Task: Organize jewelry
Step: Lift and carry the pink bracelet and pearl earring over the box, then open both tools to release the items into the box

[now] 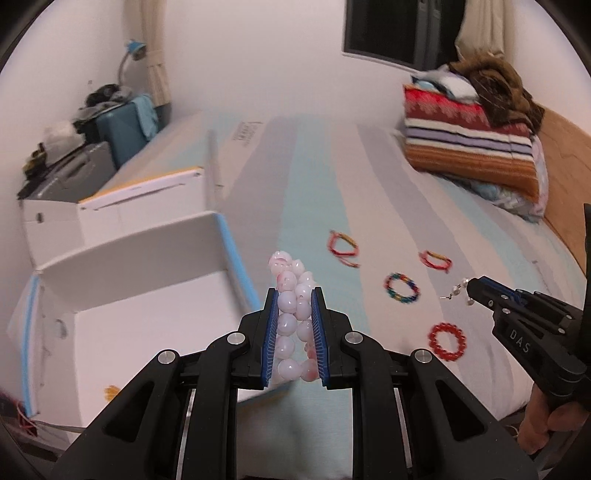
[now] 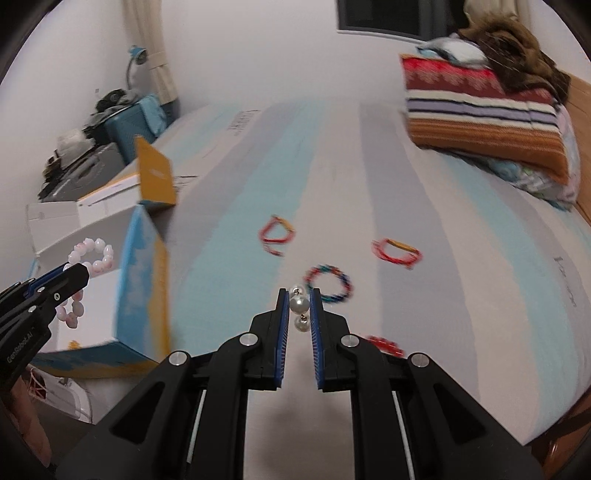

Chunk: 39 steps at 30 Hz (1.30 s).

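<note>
Striped bedding in pale blue, grey and white is covering a bed, with a stack of folded blankets sitting at its far right corner and a dark window showing in the wall behind. Open white boxes with blue and yellow edges are standing just beside the bed on the left.

Left gripper is pinching a bracelet of pale pink beads between its blue pads, the loop sticking out past the fingertips; in the right wrist view it is hanging near the open box. Right gripper is clamping a small string of pearls between its narrow jaws, held above the bedding.

Four more bracelets are lying apart on the bed: two red cord ones farther back, a multicoloured beaded ring between them and nearer, and a red beaded ring closest, just beside the right gripper.
</note>
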Tool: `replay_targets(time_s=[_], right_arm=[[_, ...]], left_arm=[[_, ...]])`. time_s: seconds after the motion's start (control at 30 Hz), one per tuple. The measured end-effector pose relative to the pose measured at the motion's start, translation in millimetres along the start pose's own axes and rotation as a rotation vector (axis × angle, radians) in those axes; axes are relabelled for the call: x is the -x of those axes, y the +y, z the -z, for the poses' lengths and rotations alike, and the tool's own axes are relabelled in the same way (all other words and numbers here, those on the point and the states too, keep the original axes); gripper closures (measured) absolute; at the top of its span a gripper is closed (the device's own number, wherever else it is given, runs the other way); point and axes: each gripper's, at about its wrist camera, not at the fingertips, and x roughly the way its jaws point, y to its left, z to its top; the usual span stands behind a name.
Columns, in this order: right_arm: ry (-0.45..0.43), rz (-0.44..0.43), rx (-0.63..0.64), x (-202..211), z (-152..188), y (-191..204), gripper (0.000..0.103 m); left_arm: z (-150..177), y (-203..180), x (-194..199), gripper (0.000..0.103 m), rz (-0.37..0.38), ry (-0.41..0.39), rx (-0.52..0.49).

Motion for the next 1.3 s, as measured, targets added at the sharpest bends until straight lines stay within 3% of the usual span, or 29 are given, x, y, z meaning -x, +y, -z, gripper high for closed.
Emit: replay_targets(time_s=[0.47, 0.8, 1.3], right_arm=[[-0.010, -0.120, 0.132, -4.1, -10.9, 133.9, 0.092], [0.016, -0.183, 0.244, -19.4, 4.1, 211.1, 0.092], [0.124, -0.182, 0.289, -67.9, 30.9, 251.2, 0.092]], left_arm=[[21.0, 117.4, 32.2, 0.086, -0.140, 0.009, 0.122], [48.6, 175.8, 23.6, 0.086, -0.209, 0.055, 0.189], [73.9, 214.8, -11.9, 0.085, -0.223, 0.150, 0.242]])
